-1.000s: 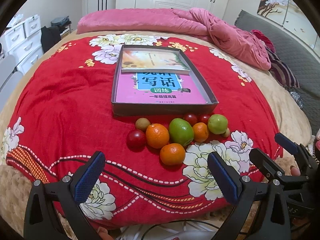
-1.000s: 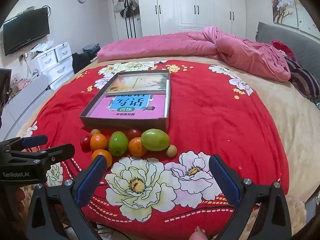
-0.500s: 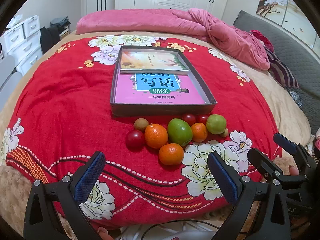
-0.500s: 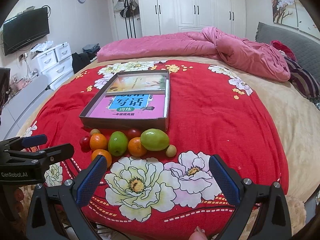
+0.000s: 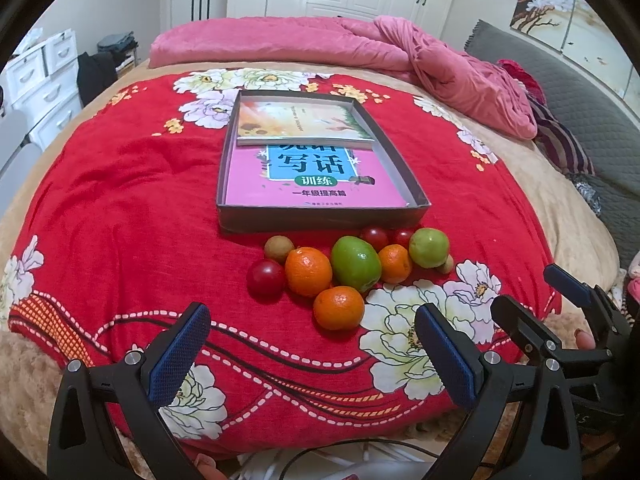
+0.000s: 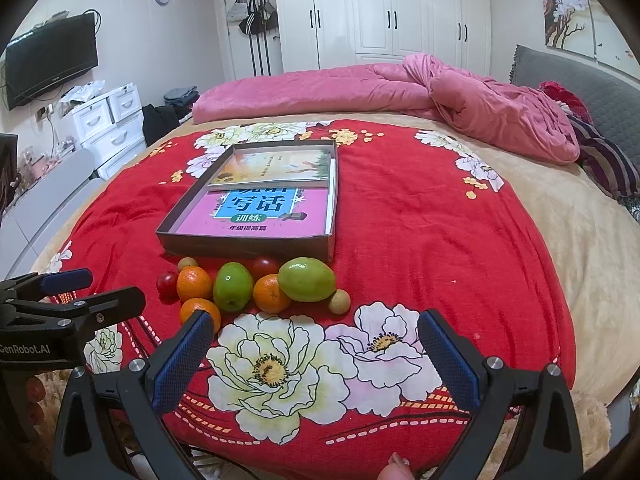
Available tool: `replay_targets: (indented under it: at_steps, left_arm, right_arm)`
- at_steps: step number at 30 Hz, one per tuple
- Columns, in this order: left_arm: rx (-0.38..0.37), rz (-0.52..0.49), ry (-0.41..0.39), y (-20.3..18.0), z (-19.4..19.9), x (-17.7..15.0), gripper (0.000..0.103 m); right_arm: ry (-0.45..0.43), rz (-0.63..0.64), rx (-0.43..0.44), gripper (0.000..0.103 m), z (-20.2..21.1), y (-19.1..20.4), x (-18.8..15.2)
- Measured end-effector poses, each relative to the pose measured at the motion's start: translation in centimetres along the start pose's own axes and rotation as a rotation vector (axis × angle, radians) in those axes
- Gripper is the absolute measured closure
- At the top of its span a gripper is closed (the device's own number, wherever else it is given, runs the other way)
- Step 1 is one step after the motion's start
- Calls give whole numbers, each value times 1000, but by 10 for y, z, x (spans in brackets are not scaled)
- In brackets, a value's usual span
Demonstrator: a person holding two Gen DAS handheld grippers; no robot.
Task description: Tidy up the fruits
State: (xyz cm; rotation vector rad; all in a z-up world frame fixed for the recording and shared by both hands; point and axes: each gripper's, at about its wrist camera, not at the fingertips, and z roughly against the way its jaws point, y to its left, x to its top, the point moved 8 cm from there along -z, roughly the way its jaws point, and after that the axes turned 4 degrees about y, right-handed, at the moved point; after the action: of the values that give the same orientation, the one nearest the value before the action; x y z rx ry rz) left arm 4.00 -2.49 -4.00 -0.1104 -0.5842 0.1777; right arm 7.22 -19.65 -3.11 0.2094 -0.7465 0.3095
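A cluster of fruit lies on the red floral bedspread [image 5: 120,208] just in front of a shallow grey box [image 5: 320,216]: oranges [image 5: 338,307], green fruits [image 5: 355,264], red cherry tomatoes [image 5: 265,278] and small tan fruits [image 5: 276,249]. The cluster also shows in the right wrist view, with a green fruit [image 6: 307,279] and an orange [image 6: 194,283]. My left gripper [image 5: 312,356] is open and empty, near the front of the bed. My right gripper [image 6: 316,364] is open and empty, to the right of the left one.
The box holds two books, a pink one [image 5: 316,184] and a pale one [image 5: 304,126] on top. A pink duvet [image 5: 360,48] lies bunched at the far side. White drawers [image 6: 108,120] and a TV [image 6: 50,60] stand at the left.
The left wrist view has drifted slightly, so the fruit and box sit a touch lower left in it. Both grippers stay open and empty.
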Motion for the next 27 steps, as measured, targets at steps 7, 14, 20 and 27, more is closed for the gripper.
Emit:
replay_targets:
  at_steps: [7, 14, 20, 27]
  left_arm:
    - [-9, 5, 13, 0, -5, -2, 1]
    - [-16, 4, 31, -1, -11, -5, 1]
    - [-26, 2, 60, -2, -20, -8, 1]
    - [-36, -8, 92, -5, -32, -12, 1]
  right_arm:
    - [-7, 14, -8, 0, -1, 0, 1]
    - [-1, 17, -11, 0, -4, 0, 1]
    - [5, 19, -14, 0, -8, -2, 0]
    - [11, 18, -18, 0, -14, -6, 2]
